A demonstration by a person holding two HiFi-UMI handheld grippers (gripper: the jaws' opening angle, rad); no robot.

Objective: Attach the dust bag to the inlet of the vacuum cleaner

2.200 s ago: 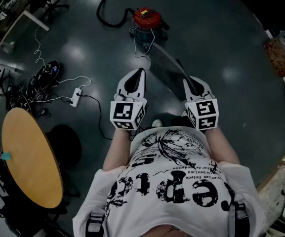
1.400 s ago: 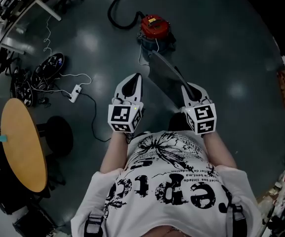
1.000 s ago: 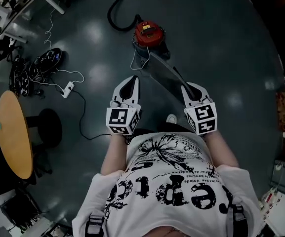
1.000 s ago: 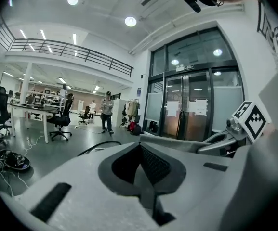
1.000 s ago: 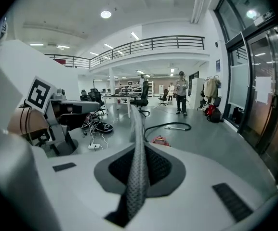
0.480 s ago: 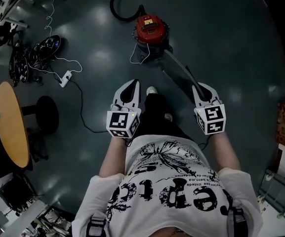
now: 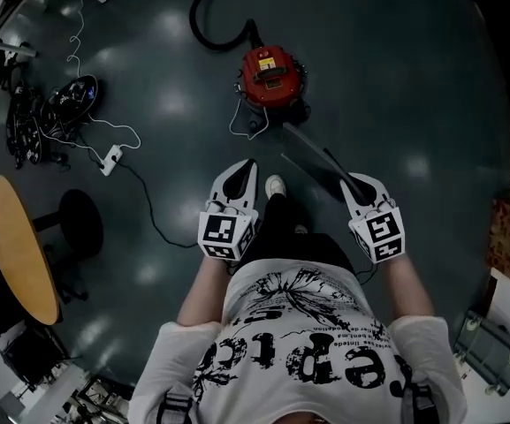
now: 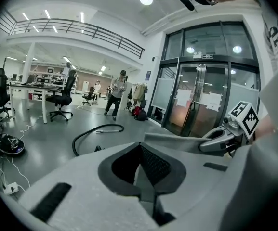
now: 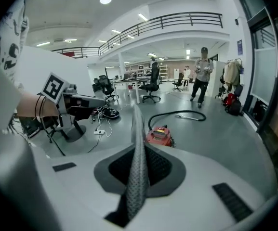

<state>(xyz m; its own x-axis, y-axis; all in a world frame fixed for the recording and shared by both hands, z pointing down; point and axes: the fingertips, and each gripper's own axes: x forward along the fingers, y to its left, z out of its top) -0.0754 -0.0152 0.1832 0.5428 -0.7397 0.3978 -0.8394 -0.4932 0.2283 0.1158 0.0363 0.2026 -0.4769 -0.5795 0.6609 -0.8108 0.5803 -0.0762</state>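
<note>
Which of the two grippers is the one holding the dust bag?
The right gripper: its jaws are shut on the edge of the grey dust bag. The left gripper is shut too, with nothing between its jaws.

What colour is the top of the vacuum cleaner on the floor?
The vacuum cleaner has a red top. The head view shows it best.

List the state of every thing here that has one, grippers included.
left gripper: shut, empty.
right gripper: shut on the dust bag.
dust bag: flat, held off the floor, not attached yet.
vacuum cleaner: upright on the floor.
hose: curled on the floor beside the vacuum cleaner.
</note>
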